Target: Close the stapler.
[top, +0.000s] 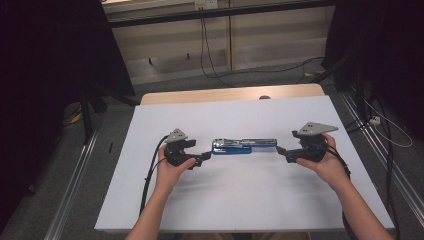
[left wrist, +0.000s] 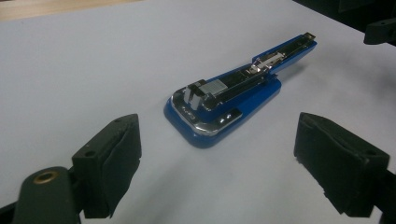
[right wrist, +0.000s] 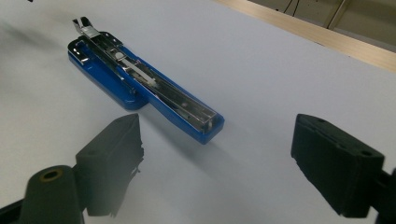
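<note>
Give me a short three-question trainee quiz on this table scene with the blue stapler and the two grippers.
1. True or false: the left gripper is shut on the blue metal stapler.
2. Which part of the stapler lies nearer the right gripper: A) the wide base end, B) the narrow end?
3. Fill in: the stapler lies on a ____ sheet covering the wooden table.

Key:
1. False; both grippers are open, and the stapler lies between them.
2. B.
3. White.

One blue stapler [top: 243,146], one white sheet [top: 240,195], two tongs.
</note>
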Action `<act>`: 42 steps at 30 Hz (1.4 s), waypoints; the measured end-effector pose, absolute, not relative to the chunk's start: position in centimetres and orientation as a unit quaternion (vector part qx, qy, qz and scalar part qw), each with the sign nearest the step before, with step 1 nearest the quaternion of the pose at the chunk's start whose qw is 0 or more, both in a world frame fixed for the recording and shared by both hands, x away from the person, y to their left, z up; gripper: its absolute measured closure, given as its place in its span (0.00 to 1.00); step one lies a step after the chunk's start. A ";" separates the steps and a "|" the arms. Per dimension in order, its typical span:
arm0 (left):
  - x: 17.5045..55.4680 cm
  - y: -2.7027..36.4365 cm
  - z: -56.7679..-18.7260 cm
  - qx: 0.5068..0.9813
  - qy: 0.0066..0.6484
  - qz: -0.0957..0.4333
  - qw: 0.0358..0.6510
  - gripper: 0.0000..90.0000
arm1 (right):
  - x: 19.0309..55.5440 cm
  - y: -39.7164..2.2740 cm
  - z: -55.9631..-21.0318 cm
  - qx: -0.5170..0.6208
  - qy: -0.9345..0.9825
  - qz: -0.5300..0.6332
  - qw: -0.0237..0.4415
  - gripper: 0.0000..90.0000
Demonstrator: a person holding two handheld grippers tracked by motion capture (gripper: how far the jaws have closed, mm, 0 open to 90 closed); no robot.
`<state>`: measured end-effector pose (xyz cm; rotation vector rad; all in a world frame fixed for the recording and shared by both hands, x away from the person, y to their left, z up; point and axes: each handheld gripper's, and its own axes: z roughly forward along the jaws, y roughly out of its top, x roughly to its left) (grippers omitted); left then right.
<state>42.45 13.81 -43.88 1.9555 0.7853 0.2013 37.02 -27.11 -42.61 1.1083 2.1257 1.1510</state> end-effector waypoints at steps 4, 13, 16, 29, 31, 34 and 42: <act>42.5 13.7 -44.0 0.806 0.323 0.092 0.488 0.25 | 36.8 -27.3 -42.9 0.412 0.770 0.425 0.239 0.22; 42.7 12.6 -44.2 0.811 0.322 0.098 0.479 0.60 | 36.3 -28.0 -43.5 0.421 0.768 0.419 0.241 0.36; 42.7 12.1 -44.4 0.813 0.319 0.102 0.476 0.72 | 36.1 -28.4 -43.8 0.424 0.768 0.414 0.244 0.45; 43.3 11.4 -45.8 0.825 0.319 0.092 0.457 1.00 | 36.5 -28.1 -44.6 0.436 0.775 0.396 0.231 0.84; 43.4 11.3 -45.9 0.827 0.316 0.095 0.456 1.00 | 36.9 -28.0 -44.8 0.433 0.779 0.395 0.223 0.89; 43.7 11.1 -46.1 0.827 0.315 0.096 0.456 1.00 | 37.2 -27.7 -45.0 0.431 0.784 0.390 0.216 0.95; 43.9 10.8 -46.4 0.824 0.314 0.094 0.462 1.00 | 38.1 -27.3 -45.3 0.436 0.791 0.379 0.202 1.00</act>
